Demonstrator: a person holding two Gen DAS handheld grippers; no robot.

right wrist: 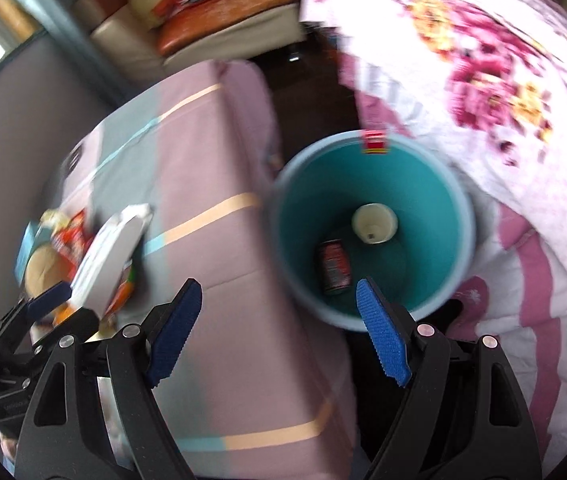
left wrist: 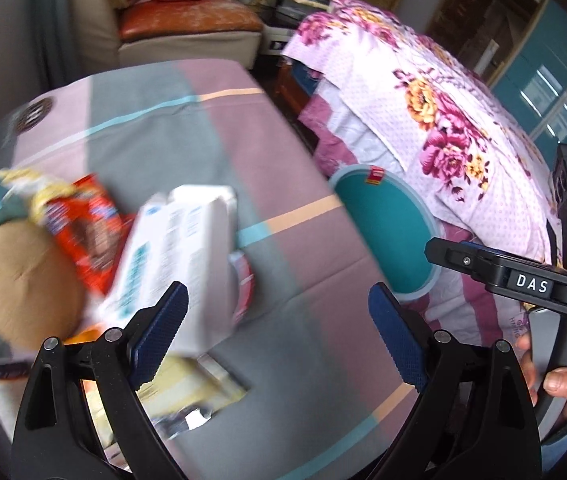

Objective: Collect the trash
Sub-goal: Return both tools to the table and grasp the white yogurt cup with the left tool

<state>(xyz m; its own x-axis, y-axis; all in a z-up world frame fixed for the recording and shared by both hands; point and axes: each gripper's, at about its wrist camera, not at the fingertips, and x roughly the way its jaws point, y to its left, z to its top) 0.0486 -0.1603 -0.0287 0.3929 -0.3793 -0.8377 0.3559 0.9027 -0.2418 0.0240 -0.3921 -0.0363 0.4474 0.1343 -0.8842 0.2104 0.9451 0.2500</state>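
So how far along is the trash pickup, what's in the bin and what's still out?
Done: a soda can and a pale cup lie in the teal bin. In hand: nothing; the left gripper and right gripper are open. Left: white carton, red wrapper and other litter on the table.

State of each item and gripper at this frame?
left gripper: open, nothing between the pads.
right gripper: open, empty, above the bin.
teal bin: upright, holds a can and a cup.
soda can: lying in the bin.
white carton: on the table pile, blurred.
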